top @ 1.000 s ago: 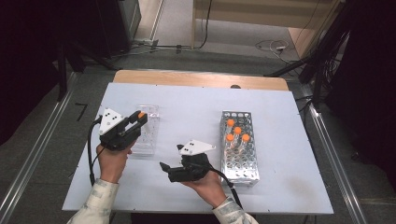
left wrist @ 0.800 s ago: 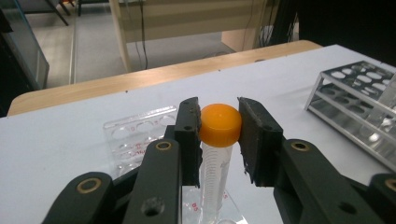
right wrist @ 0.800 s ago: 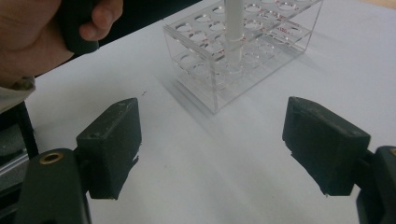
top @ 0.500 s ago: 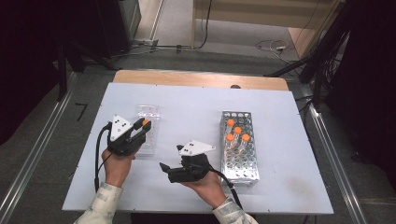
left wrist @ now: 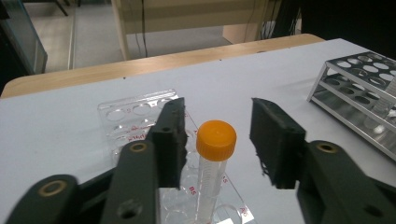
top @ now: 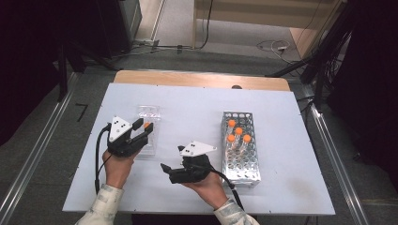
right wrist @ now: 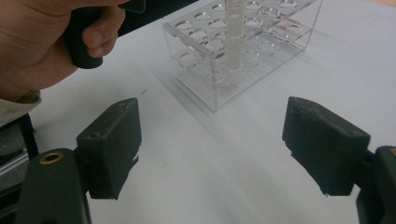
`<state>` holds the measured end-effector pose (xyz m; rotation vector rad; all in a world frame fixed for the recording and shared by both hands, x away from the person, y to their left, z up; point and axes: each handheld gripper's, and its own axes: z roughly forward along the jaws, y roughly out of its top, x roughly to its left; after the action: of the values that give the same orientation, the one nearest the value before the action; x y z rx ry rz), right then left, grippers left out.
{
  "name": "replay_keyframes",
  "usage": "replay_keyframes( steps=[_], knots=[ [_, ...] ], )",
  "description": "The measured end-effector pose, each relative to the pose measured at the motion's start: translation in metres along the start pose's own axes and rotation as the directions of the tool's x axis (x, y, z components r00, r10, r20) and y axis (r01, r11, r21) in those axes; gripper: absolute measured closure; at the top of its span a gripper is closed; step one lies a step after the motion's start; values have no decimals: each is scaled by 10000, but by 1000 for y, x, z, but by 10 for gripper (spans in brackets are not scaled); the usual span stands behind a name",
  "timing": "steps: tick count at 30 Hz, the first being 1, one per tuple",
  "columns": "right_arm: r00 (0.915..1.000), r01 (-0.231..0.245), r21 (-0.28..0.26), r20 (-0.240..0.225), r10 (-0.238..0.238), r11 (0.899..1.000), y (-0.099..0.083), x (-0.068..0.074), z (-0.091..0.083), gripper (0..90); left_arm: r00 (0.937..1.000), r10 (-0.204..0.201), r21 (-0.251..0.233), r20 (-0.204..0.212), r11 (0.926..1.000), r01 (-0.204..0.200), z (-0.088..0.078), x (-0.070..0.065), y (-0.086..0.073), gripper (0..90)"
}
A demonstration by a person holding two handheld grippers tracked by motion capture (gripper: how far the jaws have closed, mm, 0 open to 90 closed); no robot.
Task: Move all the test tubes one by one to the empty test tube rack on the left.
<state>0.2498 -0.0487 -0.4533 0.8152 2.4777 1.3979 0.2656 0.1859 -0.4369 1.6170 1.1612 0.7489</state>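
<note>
left jaws parting off the capped tube — tube seated in the clear rack

the left gripper [left wrist: 217, 154] jaws have just been opening and are now standing apart on either side of the orange-capped tube [left wrist: 212, 172], pads not pressing on it; the tube is standing upright in a well of the clear plastic rack [top: 149, 129], near its front edge. the right gripper [right wrist: 231, 147] is resting with jaws wide and nothing between them, aimed at the same rack. the metal rack [top: 240, 145] with three more orange-capped tubes is sitting well apart to the right. risk, as judged: the gaps beside the cap are looking narrow — a slanted withdrawal could be catching the cap, tilting the tube or dragging the light rack across the white table [top: 197, 101].
</note>
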Motion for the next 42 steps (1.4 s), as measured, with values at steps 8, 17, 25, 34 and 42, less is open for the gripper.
replay_keyframes(
  steps=[8,17,25,34,42],
  knots=[
    [10000,-48,-32,16,48,10000,-1,-1,-2,182,9983,-525,-159,-263,9985,521,-10,0,1,278],
    [9999,-105,-276,94,108,9996,-1,-1,-16,189,9941,-960,-164,-496,9953,953,-22,7,-2,180],
    [9992,-155,-514,363,174,9986,-1,-7,-42,196,9862,-1262,-197,-1075,9920,1248,-29,22,-7,156],
    [9955,-210,-624,907,266,9978,-9,-17,-77,196,9826,-1399,-315,-1222,9901,1370,-34,28,-9,157],
    [9898,-301,-729,1371,399,9969,-20,-30,-103,196,9823,-1436,-320,-1200,9895,1407,-35,29,-9,157]
  ],
)
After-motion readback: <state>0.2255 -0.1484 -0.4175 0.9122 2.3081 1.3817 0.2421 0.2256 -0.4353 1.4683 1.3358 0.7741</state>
